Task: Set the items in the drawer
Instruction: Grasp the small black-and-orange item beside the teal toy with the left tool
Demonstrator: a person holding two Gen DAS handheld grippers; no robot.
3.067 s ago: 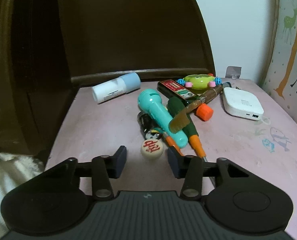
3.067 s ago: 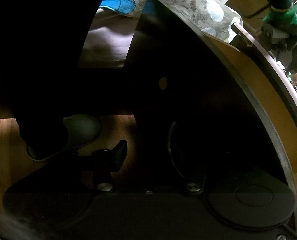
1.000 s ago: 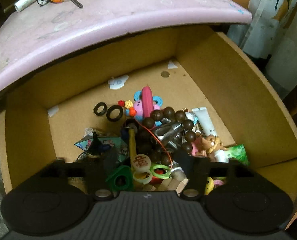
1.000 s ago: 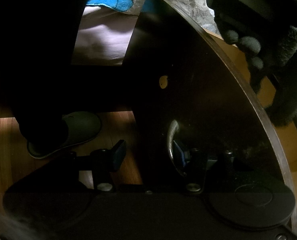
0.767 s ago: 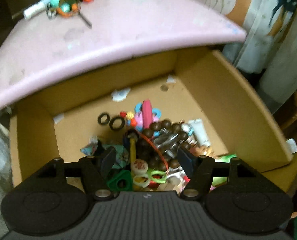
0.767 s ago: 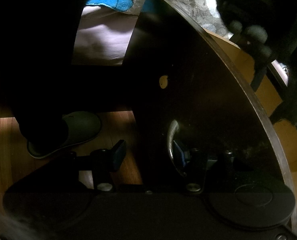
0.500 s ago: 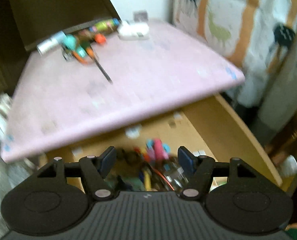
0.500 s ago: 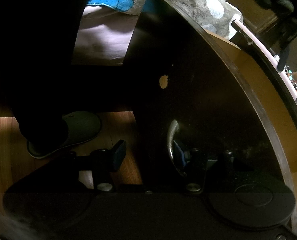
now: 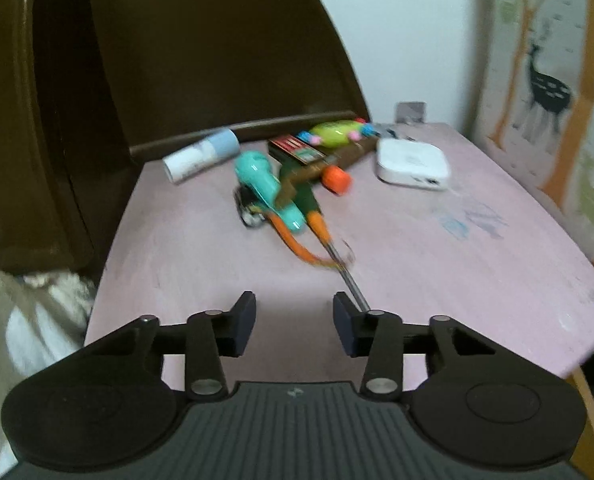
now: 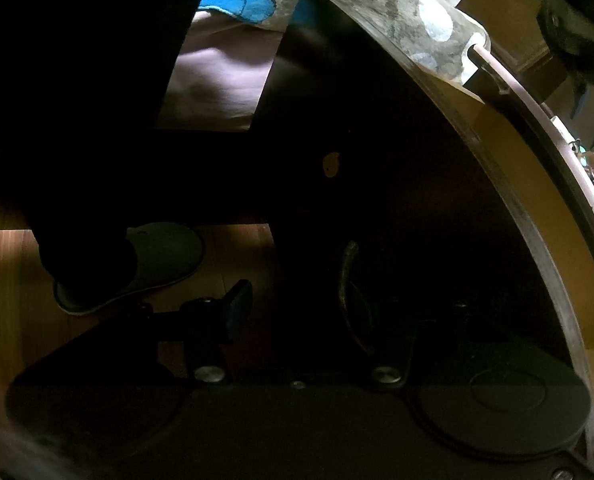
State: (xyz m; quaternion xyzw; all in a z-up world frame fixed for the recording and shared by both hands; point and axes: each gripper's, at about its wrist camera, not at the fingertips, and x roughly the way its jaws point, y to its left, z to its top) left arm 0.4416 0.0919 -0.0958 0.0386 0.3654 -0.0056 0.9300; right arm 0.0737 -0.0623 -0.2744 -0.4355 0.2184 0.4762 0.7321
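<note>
the left gripper (image 9: 293, 322), spread and empty, should dip onto the screwdriver (image 9: 323, 236) beside the teal toy (image 9: 267, 188), while the right gripper (image 10: 297, 312), spread, brackets the drawer handle (image 10: 349, 276).

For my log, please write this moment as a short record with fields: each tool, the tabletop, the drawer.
left tool: open, holds nothing, above the pink tabletop
right tool: at the drawer handle; too dark to tell its state
on tabletop: teal toy, screwdriver, white box, white bottle
drawer: pulled open
</note>
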